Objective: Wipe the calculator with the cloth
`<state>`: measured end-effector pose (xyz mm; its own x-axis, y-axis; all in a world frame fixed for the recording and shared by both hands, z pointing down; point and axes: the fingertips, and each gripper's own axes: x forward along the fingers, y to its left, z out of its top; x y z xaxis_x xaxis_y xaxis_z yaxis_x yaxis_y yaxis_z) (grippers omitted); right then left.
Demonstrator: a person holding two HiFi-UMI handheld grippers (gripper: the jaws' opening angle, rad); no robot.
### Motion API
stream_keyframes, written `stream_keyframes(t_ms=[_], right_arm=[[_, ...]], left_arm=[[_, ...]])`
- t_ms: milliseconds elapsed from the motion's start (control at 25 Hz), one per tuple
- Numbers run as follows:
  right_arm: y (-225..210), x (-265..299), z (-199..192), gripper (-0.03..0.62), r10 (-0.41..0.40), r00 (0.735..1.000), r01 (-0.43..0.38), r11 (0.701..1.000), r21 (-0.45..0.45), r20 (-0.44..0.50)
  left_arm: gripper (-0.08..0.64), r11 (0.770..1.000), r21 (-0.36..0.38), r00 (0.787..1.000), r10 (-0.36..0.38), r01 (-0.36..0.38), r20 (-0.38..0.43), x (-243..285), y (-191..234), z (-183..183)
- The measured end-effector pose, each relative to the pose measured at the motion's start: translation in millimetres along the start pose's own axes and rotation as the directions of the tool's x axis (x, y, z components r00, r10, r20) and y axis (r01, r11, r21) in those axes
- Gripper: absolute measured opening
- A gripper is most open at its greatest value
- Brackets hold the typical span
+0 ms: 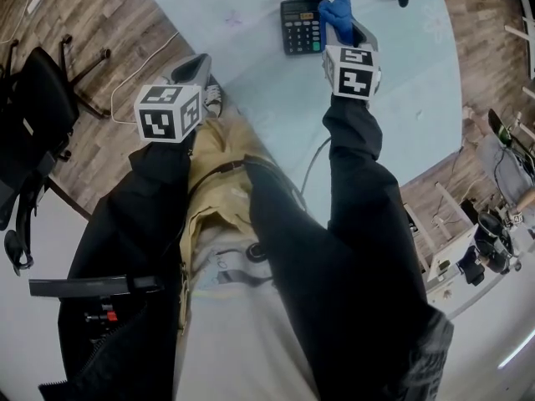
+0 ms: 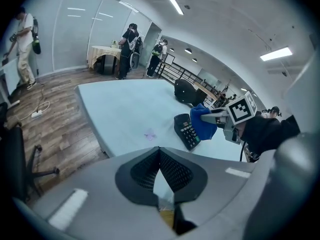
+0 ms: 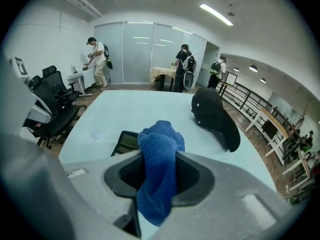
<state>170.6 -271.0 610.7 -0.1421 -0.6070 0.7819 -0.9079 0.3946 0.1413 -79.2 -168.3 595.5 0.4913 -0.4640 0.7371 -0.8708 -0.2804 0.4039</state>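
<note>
My left gripper (image 2: 160, 151) hovers at the near edge of the pale blue table (image 1: 251, 57), jaws together and empty. Ahead and to its right lies the calculator (image 1: 302, 26), flat, black, with dark keys and some green ones. Just right of it, my right gripper (image 1: 349, 33) is clamped on a bunched blue cloth (image 1: 337, 11) that meets the calculator's right edge.

The person wears a black jacket, its left sleeve (image 1: 134, 224) and right sleeve (image 1: 359, 224) loose and creased. Below are tan trousers (image 1: 219, 153), a pale top (image 1: 242, 341) and a grey-and-white shoe (image 1: 214, 98). The left tongs (image 2: 160, 151) and right tongs (image 3: 159, 156) are pale grey with black mesh pads (image 2: 176, 171). Each carries a white cube (image 1: 169, 113) printed with black square markers. A thin grey cable (image 1: 311, 164) runs beside the right sleeve.
</note>
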Motion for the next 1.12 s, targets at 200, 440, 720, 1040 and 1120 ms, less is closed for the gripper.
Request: stream_keyframes(t_ms=[200,440,720,1040,1120], right_arm=[[34,22,-15,0.126,0.052,0.997,-0.053,0.998,-0.019,-0.053],[80,18,-18,0.124,0.116,0.991,-0.120,0.991,-0.060,-0.064],[126,-4,-15,0.123,0.245,0.969,-0.245,0.970,0.001,-0.028],[117,-70,23,0.124,0.229,0.960,-0.255,0.953,0.161,0.159],[107,-93,40,0.124,0.205,0.953,-0.253,0.945,0.210,0.224]], left_arm=[[-0.003,1.000,-0.014,1.000,0.010,-0.010,-0.001,-2,6,-4],[-0.003,1.000,-0.019,1.000,0.004,-0.004,0.000,-2,4,-4],[-0.003,1.000,-0.002,1.000,-0.006,0.006,0.020,-9,0,4],[-0.003,0.999,0.026,0.993,-0.025,0.023,0.115,-29,-15,48],[-0.003,0.998,0.045,0.989,-0.039,0.033,0.145,-37,-23,63]])
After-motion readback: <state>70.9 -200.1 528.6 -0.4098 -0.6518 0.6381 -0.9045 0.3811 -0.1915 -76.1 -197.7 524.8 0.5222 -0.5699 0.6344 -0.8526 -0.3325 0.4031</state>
